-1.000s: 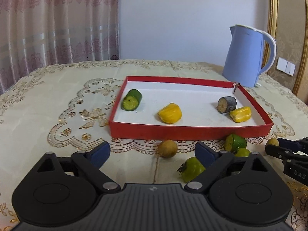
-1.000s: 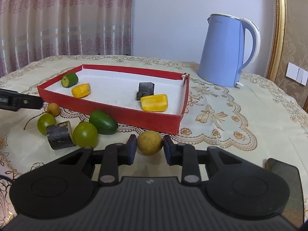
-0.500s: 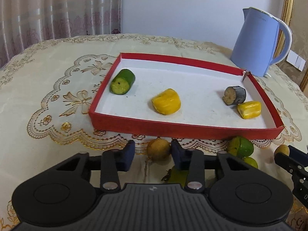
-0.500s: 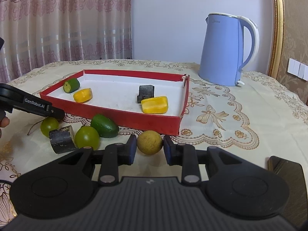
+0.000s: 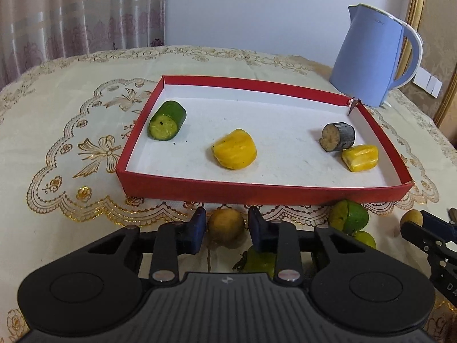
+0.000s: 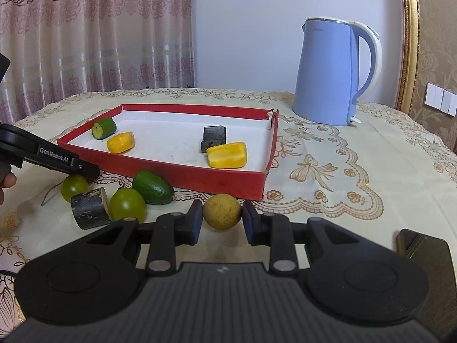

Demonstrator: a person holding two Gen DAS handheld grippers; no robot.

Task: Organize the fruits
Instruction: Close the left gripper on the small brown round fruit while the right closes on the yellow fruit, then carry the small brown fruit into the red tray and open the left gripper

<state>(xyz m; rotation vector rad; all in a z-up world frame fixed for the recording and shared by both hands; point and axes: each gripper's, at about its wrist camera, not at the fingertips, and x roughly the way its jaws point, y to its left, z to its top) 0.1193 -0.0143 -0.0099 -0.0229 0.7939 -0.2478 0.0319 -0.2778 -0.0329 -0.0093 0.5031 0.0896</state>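
The left gripper [image 5: 226,230] is clamping one tan round fruit [image 5: 225,226] before the red tray [image 5: 257,192]. The right gripper [image 6: 220,217] is clamping another tan fruit [image 6: 222,211] there. A green stemmed fruit [image 5: 258,258] is sitting half hidden behind the left fingers [image 5: 261,230].

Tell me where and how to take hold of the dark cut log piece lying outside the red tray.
Grip the dark log piece across its two flat cut ends, coming from above. It lies on its side, so the ends give parallel faces while the curved bark would roll. It touches the green round fruit on one side, so lower the fingers carefully there. Both grippers are already shut on yellow fruits.
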